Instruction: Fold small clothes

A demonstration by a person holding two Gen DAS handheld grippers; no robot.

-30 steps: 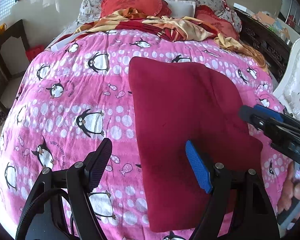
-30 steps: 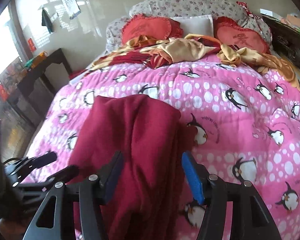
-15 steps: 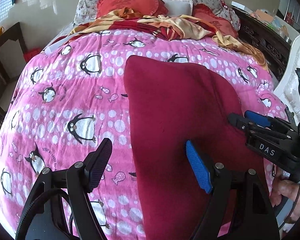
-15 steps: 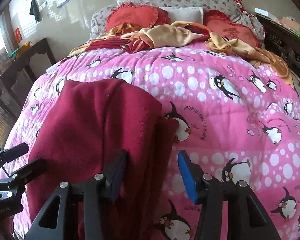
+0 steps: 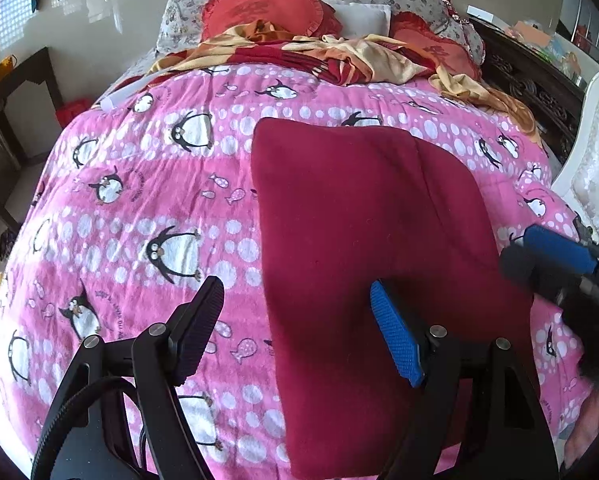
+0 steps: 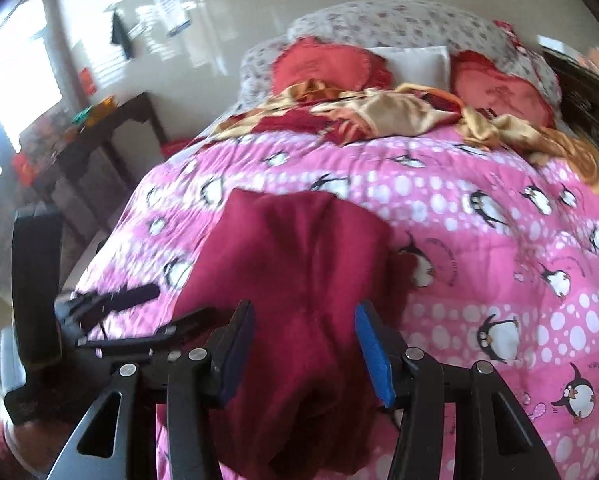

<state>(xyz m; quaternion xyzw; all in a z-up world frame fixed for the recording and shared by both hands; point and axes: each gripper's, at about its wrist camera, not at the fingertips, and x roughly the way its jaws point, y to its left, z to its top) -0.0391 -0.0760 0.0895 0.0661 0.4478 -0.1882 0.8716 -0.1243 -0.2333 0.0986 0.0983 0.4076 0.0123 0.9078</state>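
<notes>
A dark red garment point(image 5: 359, 220) lies folded lengthwise on the pink penguin blanket point(image 5: 139, 200), its long left edge straight. My left gripper point(image 5: 295, 292) hovers open over that left edge near the front, with nothing between its fingers. At the garment's right edge my right gripper point(image 5: 539, 252) shows blurred. In the right wrist view, the right gripper point(image 6: 303, 312) stands open, jaws partly apart, above the bunched near end of the garment point(image 6: 299, 248), and the pads do not press on it. The left gripper point(image 6: 167, 304) shows at the left there.
Crumpled yellow and red cloth point(image 5: 339, 60) and red cushions point(image 5: 259, 12) lie at the head of the bed. A dark wooden table point(image 6: 99, 128) stands to the left. A white chair point(image 5: 595, 168) and dark carved furniture point(image 5: 531, 80) stand to the right.
My right gripper's jaws have narrowed a little, and it has shifted beside the garment's right edge; its view is now blurred. The left gripper has stayed where it was.
</notes>
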